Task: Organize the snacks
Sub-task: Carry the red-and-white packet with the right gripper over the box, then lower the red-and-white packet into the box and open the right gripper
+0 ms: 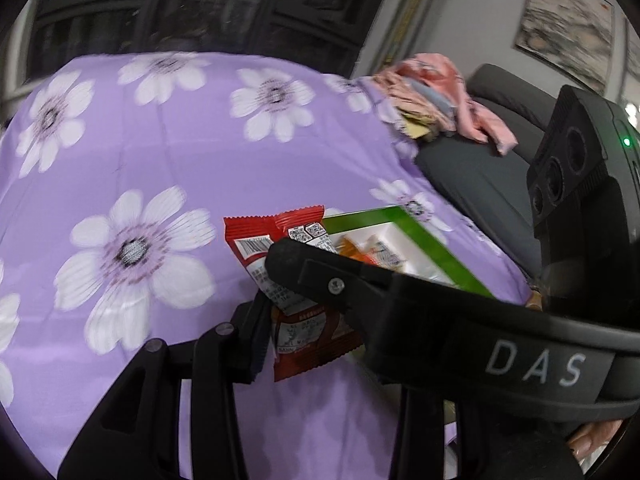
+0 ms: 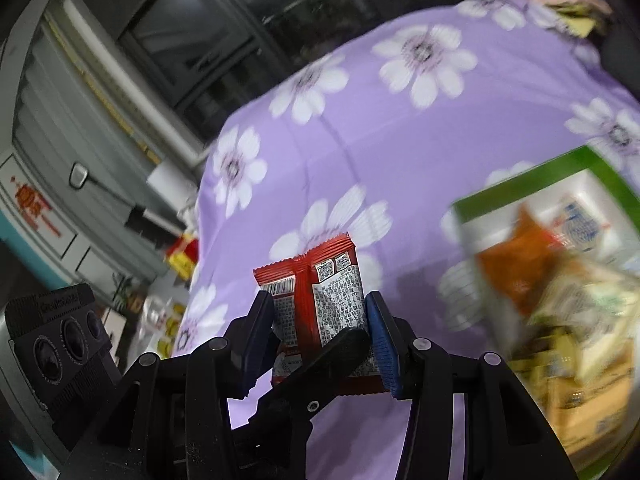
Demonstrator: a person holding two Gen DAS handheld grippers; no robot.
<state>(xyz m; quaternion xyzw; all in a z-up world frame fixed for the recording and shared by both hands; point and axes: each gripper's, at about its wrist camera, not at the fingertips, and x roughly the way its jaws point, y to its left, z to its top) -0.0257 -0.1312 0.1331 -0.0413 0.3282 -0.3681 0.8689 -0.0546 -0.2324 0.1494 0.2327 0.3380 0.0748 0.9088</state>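
Red foil catches the eye first: a red snack packet (image 2: 340, 300) stands upright, clenched by its side edges between the blue pads of the right gripper (image 2: 318, 304), above the purple flowered cloth (image 2: 400, 140). At about three o'clock from it sits a green-rimmed box (image 2: 520, 184) with several snack packs inside (blurred, so I can't name them). One black finger (image 2: 336, 356) of the left gripper (image 1: 320, 344) lies across the packet's lower front. Its near pad touches the packet's edge at nine o'clock, but the other is hidden, so I cannot tell whether it grips.
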